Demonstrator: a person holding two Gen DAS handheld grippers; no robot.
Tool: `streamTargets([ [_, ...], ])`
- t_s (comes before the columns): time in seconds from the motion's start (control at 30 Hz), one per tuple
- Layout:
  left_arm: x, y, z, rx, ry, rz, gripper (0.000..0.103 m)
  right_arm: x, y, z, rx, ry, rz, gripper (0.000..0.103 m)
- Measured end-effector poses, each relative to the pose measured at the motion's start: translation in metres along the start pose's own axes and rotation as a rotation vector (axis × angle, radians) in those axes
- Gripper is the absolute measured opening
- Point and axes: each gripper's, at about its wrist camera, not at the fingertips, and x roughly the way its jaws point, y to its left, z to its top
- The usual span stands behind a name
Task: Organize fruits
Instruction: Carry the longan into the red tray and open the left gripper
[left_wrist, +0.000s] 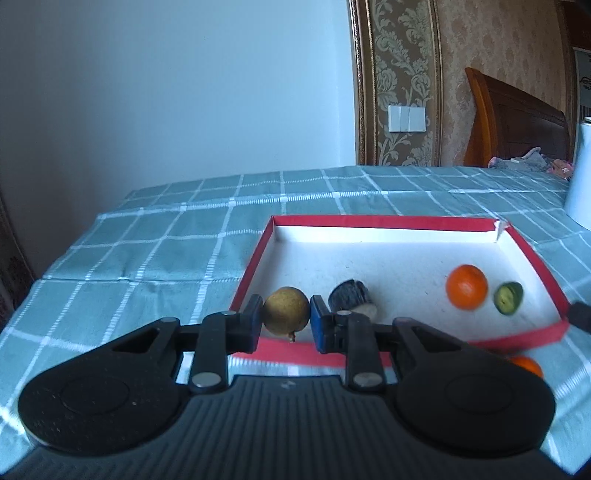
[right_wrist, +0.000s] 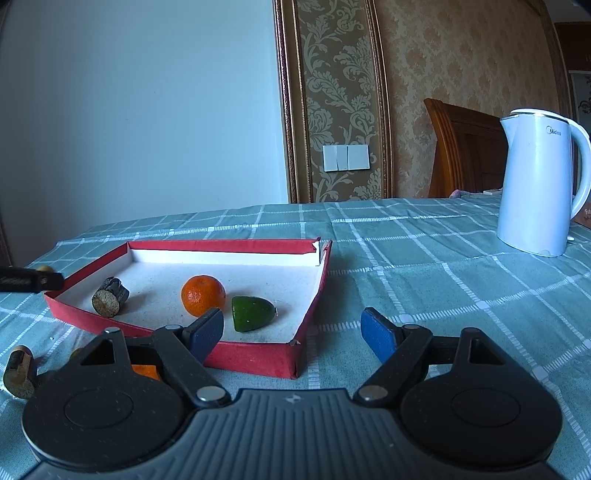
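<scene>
My left gripper (left_wrist: 285, 321) is shut on a small round yellow-brown fruit (left_wrist: 286, 308), held over the near left edge of the red-rimmed white tray (left_wrist: 255, 258). Inside the tray lie a dark cut stem chunk (left_wrist: 351, 297), an orange (left_wrist: 466, 286) and a green fruit piece (left_wrist: 509, 298). In the right wrist view my right gripper (right_wrist: 291, 330) stands open with nothing between its fingers, at the tray's (right_wrist: 258, 356) near right corner. The chunk (right_wrist: 110, 297), orange (right_wrist: 203, 295) and green piece (right_wrist: 253, 314) show there too. The left gripper's finger (right_wrist: 29, 279) enters at the left edge.
Outside the tray, on the green checked tablecloth (right_wrist: 424, 266), lie a second stem chunk (right_wrist: 20, 371) and a second orange (right_wrist: 146, 371), partly hidden by my right gripper. A white kettle (right_wrist: 539, 181) stands at the back right. A wooden chair back (right_wrist: 465, 151) rises behind the table.
</scene>
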Motion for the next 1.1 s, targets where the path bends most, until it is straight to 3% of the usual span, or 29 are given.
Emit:
streamTargets([
  [0.4,0.066,0.005,0.006,-0.014,0.113,0.047,0.025,0.005,-0.003,0.001,0.017,0.031,0.005,0.082],
  [0.77,0.085,0.009,0.017,-0.029,0.167,0.001,0.025,0.007,-0.004,0.001,0.023,0.049,0.006,0.082],
  [1.1,0.087,0.002,0.017,0.002,0.161,0.015,0.026,0.007,-0.004,0.001,0.024,0.05,0.005,0.082],
])
